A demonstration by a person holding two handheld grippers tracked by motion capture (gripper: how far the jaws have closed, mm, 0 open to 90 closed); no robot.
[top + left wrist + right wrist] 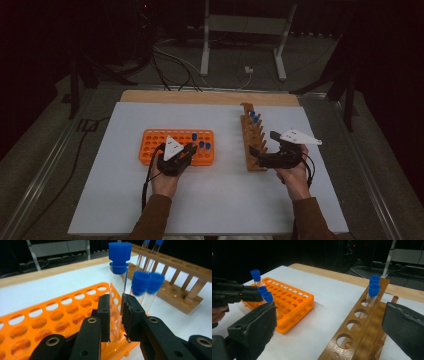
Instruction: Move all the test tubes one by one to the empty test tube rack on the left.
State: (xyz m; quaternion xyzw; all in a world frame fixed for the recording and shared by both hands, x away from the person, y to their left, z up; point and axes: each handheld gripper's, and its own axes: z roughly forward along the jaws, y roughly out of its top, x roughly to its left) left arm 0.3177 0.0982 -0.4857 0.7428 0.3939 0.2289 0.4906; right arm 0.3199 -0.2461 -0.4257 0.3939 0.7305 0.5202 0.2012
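Observation:
My left gripper (116, 312) is shut on a clear test tube (117, 282) with a blue cap, held upright over the right end of the orange rack (50, 317). The jaws hide the tube's lower end. Two more blue-capped tubes (146, 283) stand in the rack just beyond it. In the high view the left gripper (189, 150) sits at the orange rack's (155, 142) front right. My right gripper (257, 156) stands open at the near end of the wooden rack (250, 145), jaws wide on either side of it. Two capped tubes (374, 287) stand in the wooden rack's (362, 325) far holes.
Both racks lie on a white board (215, 200) with a wooden strip (210, 97) along its far edge. Cables and a metal stand's legs (240, 45) lie on the floor beyond. Several holes of the orange rack (292, 302) have no tube in them.

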